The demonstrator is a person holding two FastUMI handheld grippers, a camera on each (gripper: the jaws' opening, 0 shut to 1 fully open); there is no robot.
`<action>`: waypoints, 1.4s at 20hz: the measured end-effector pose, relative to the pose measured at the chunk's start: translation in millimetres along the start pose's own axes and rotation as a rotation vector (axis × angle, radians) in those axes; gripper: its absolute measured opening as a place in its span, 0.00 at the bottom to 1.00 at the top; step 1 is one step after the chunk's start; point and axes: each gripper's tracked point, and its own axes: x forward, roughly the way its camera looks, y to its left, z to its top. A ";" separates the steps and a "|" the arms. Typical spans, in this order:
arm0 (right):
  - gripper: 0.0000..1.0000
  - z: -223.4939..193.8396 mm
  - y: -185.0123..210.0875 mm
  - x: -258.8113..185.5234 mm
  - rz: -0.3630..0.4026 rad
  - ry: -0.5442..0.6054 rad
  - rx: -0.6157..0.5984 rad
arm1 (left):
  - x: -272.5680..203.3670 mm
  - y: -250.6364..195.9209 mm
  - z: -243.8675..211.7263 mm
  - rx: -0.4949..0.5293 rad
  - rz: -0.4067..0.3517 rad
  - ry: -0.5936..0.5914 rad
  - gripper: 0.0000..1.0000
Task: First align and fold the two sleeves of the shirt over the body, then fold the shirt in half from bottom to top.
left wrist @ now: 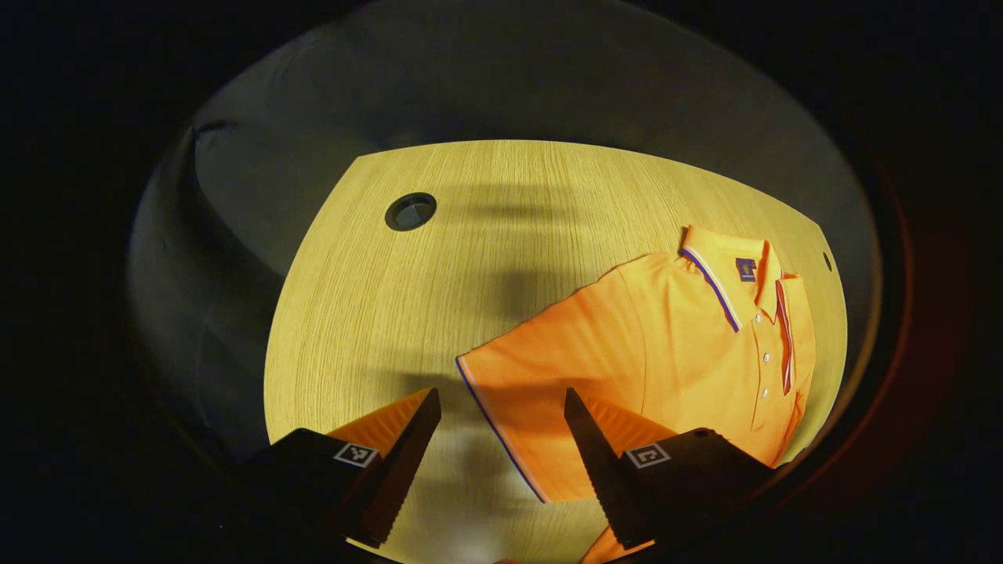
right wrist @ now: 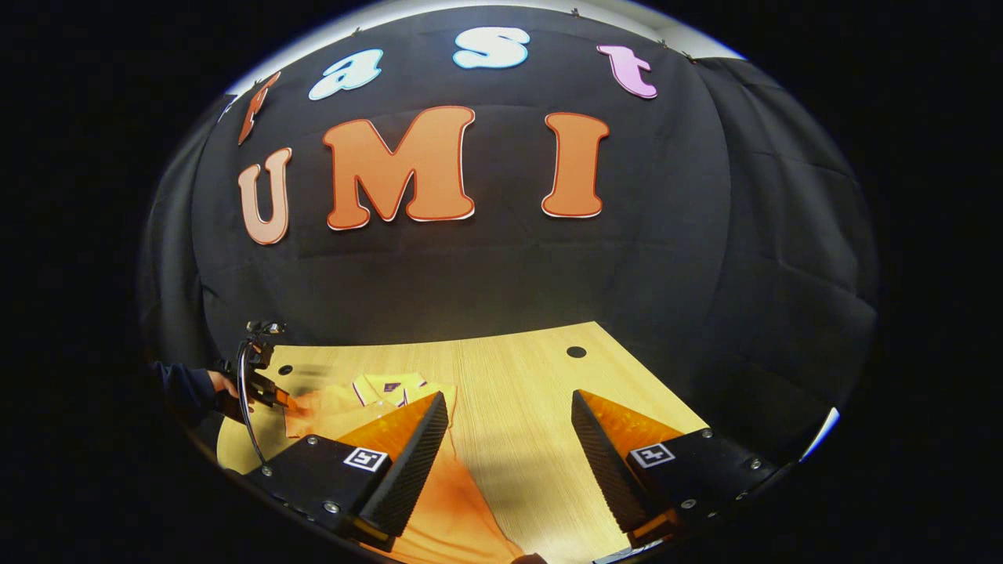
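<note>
Shirt (left wrist: 674, 345) flat on table (left wrist: 439, 274), collar (left wrist: 725, 270) toward far edge. Left gripper (left wrist: 501, 439) open above near sleeve (left wrist: 541, 392), holding nothing. Right gripper (right wrist: 509, 439) open, empty, beside shirt's other side. Advice: pinch sleeve cuff squarely, carry it across toward collar's placket, keep edge straight.

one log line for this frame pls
phase: approach | left gripper: open over sleeve hem | right gripper: open, holds nothing | shirt: flat on table
</note>
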 end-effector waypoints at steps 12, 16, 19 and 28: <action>0.96 -15.6 -0.2 -3.5 -0.023 0.036 0.029 | -2.6 -34.3 -14.7 -0.051 -0.145 0.075 0.10; 0.96 -16.0 -1.3 -4.0 -0.033 0.035 0.031 | -31.9 -47.0 27.1 0.061 -0.140 -0.079 0.09; 0.97 -17.0 -2.3 -5.5 -0.034 0.045 0.046 | -55.6 -79.3 41.2 0.168 -0.182 -0.126 0.10; 0.96 -18.4 -3.0 -7.3 -0.035 0.051 0.024 | -77.4 -173.9 59.3 0.288 -0.310 -0.187 0.16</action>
